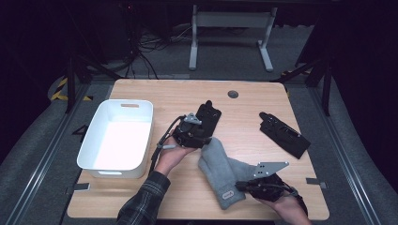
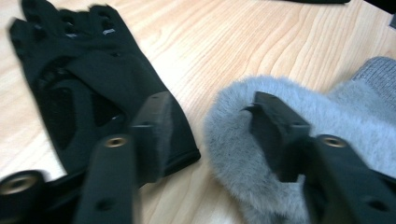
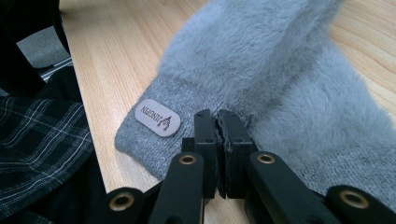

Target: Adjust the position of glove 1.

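Grey fluffy fabric mittens [image 1: 220, 169] lie near-centre on the pale wooden bench [image 1: 244, 108]. Right tool [image 3: 218, 122] pinches their cuff edge; left tool [image 2: 205, 121] stands spread over fur and black glove [image 2: 79, 84]. Dark room, grey floor [image 1: 28, 140].

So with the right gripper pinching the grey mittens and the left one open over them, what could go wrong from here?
The right gripper pinches only a small fold near the cuff of the grey mittens, so the fluffy fabric may slip out when lifted. The left gripper stands open with one jaw over the black glove and the other on the mitten's tip, so closing might catch both. Only one layer may be gripped, so the stacked mittens could separate.
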Motion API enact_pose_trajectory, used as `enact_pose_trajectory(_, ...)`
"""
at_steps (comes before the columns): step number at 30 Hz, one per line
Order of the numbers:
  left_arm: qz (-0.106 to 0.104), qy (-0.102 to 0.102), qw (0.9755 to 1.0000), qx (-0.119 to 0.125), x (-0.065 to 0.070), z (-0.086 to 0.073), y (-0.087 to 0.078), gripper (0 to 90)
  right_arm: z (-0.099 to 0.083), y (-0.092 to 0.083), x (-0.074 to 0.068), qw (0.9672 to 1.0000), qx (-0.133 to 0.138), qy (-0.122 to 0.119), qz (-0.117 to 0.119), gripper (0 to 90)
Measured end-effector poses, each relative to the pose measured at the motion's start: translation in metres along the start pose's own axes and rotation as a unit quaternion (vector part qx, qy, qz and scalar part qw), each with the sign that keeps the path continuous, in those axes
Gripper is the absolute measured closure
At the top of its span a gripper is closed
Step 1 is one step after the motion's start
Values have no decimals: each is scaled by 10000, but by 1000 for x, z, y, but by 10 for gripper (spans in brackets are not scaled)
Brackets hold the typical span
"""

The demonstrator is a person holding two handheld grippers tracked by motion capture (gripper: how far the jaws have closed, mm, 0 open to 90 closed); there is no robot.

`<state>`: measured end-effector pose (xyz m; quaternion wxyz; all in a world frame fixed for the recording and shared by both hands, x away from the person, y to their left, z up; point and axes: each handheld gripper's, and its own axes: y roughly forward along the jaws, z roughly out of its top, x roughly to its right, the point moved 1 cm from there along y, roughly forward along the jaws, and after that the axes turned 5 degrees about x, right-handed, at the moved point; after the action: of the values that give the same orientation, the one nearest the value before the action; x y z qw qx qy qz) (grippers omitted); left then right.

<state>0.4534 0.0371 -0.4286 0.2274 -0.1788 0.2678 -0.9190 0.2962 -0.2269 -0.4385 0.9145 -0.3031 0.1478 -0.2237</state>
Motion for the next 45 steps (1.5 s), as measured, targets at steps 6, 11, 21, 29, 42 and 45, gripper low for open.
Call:
enact_pose_trajectory(6,-511,-44,9981,-328,0,-6,16,371,0,0,0,10000,-15,-42,-34,879)
enact_pose_trajectory(11,-615,99,9969,-477,3,-7,19,601,0,1,0,9999,-17,-72,-73,879)
enact_pose_trajectory(21,-494,83,9975,-489,13,-1,-4,875,1,-5,1,9998,39,31,169,884)
enact_pose_trajectory(29,-354,178,9985,-384,28,10,-46,877,14,-23,-2,9993,309,-98,184,886)
enact_pose_trajectory(42,-724,202,9959,-494,55,-2,-53,877,28,-68,43,9962,673,70,-557,891)
enact_pose_trajectory(45,-802,153,9948,-601,60,-7,-51,877,29,-71,53,9963,629,163,-557,892)
